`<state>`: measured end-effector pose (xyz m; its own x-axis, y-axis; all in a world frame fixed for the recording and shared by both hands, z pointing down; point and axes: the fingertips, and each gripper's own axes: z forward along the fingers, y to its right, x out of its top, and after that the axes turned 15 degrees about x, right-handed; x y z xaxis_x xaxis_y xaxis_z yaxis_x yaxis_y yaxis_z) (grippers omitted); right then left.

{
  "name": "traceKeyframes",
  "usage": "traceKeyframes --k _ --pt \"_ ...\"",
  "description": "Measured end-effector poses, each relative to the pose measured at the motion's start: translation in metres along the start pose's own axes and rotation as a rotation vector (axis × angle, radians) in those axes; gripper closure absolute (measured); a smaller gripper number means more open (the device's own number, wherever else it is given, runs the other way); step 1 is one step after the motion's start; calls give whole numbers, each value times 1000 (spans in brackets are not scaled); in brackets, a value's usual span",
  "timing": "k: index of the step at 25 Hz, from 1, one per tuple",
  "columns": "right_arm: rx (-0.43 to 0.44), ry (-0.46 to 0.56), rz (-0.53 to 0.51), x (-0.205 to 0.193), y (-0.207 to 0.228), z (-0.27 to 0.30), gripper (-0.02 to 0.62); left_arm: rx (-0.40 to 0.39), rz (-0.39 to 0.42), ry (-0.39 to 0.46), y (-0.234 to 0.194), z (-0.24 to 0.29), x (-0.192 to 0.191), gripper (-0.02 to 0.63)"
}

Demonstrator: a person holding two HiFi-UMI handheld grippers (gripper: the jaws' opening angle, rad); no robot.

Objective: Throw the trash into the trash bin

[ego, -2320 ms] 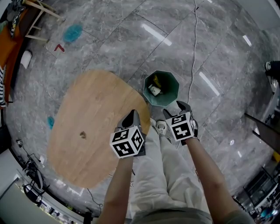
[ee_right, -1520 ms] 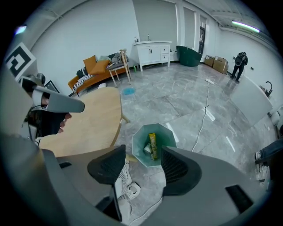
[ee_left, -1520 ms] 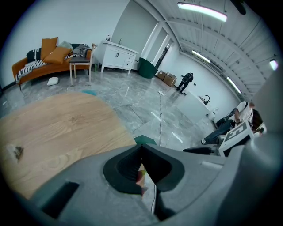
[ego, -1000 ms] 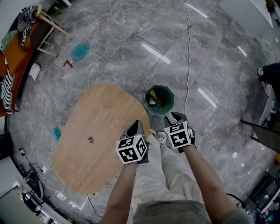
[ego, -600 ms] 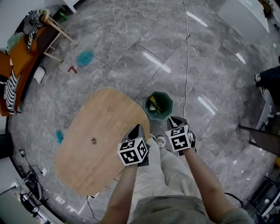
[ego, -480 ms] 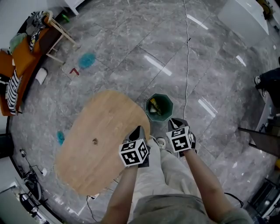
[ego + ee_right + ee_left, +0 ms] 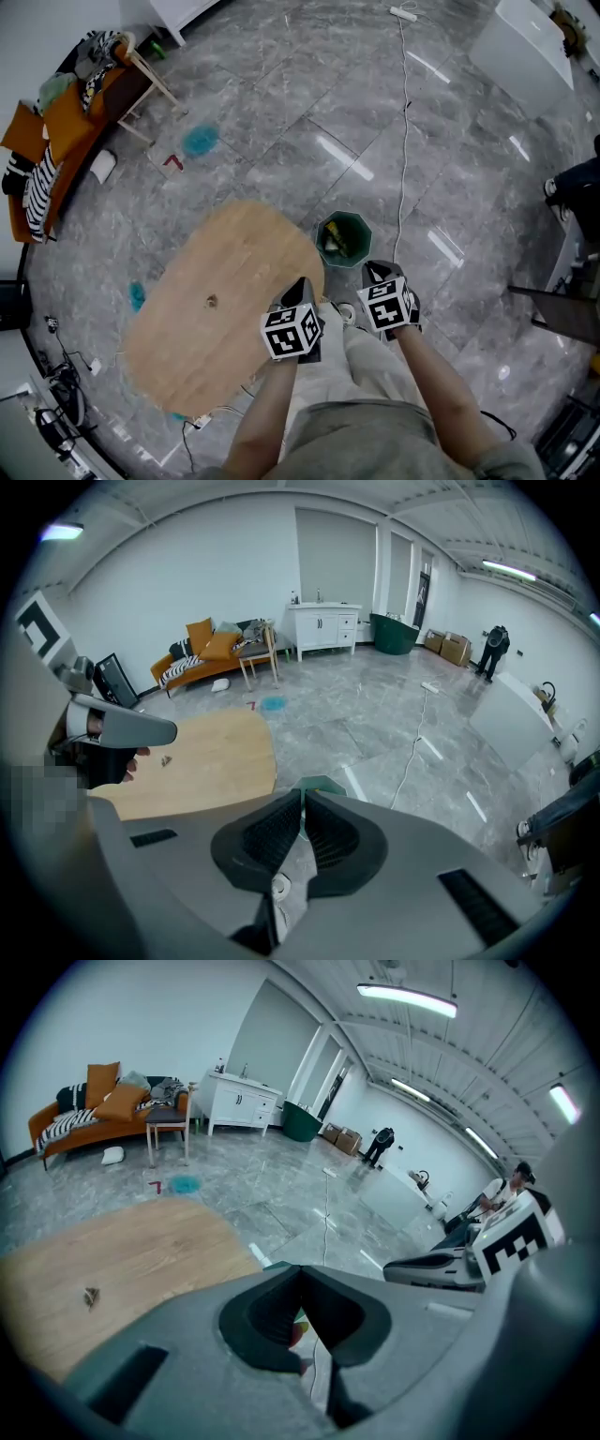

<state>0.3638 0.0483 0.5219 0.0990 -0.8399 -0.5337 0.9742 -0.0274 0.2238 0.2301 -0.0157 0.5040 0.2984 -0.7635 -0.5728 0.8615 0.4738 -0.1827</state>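
Grey marble floor runs all round an oval wooden desk [image 7: 244,272], and a green trash bin [image 7: 367,231] stands on it just beside the desk's edge, close to the person's feet. Inside the bin lies trash [image 7: 335,242], yellow and pale pieces, so part of the job looks done. The left claw [image 7: 300,281] is closed with nothing in it. The right claw [image 7: 375,269] has just been closing, and its jaws now meet on nothing. Both hang above the gap between desk and bin. One small brown scrap [image 7: 212,301] lies on the desk, and blue scraps [image 7: 200,141] lie on the floor well away. I judge the brown scrap flat enough that a claw might push it along instead of pinching it. A careless foot could tip the bin or catch the white cable [image 7: 403,169] beside it.
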Motion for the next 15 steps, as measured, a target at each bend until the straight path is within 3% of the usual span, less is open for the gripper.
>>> traceKeyframes --k 4,15 --pt "6 12 -18 5 -10 -12 577 -6 42 24 4 -16 2 597" --pt "26 49 -75 14 -37 -43 578 -2 19 60 0 -55 9 597"
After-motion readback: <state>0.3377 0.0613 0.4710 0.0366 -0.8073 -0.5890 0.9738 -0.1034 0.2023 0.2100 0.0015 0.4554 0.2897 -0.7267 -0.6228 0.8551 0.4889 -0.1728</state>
